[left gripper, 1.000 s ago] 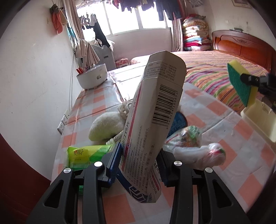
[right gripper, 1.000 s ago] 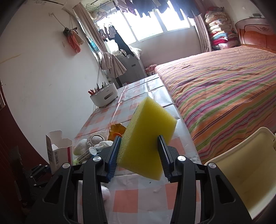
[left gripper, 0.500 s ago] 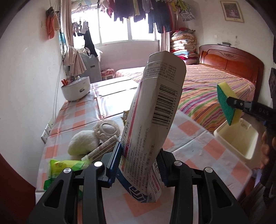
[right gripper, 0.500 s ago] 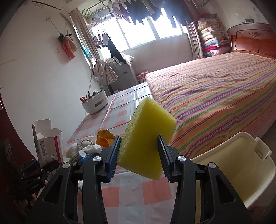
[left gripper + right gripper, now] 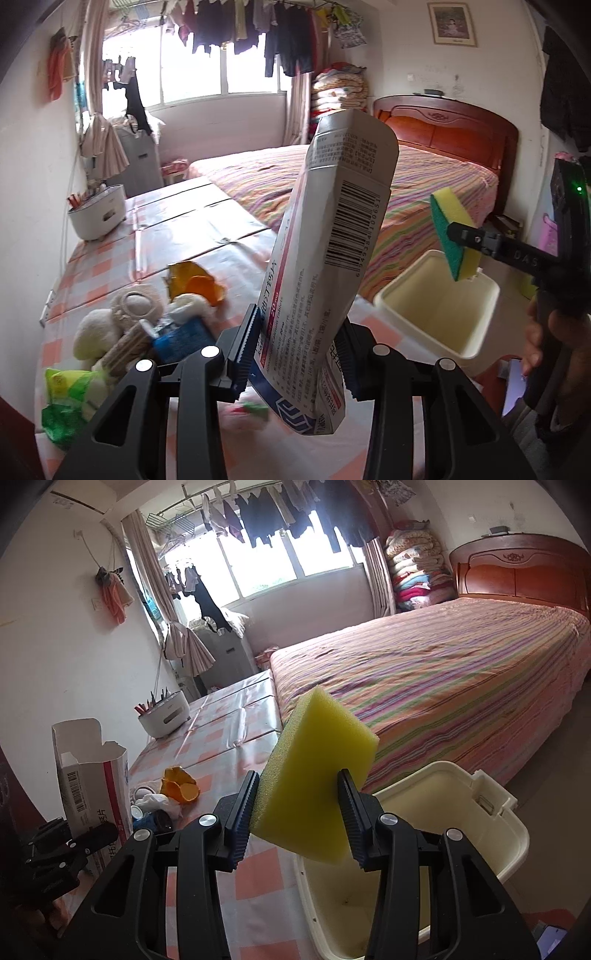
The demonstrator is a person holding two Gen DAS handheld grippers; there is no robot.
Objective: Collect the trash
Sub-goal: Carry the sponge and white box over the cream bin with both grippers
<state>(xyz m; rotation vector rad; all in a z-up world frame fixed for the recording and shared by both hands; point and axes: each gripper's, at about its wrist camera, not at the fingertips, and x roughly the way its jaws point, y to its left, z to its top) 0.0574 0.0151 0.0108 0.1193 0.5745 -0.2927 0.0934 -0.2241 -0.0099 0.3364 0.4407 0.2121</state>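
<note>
Each camera sits close behind its own gripper's fingers, facing the window across the table (image 5: pixel 177 236). Both views share table, bed (image 5: pixel 443 672) and bin (image 5: pixel 436 299).

Medicine carton (image 5: pixel 334 258): barcode on the side panel, digits beneath read roughly "6949384100651", not fully sharp. Red stripe along the edge carries "20" plus small latin print, looks like "Tablets". Large Chinese characters next to it end in "钙片". Fine-print Chinese blocks on the top and lower panels are too small to read.

Same carton (image 5: pixel 92 794) in right wrist view: barcode again, "钙片" near the bottom.

Right tool (image 5: pixel 460 234) arm in left wrist view: embossed letters "DAS".
</note>
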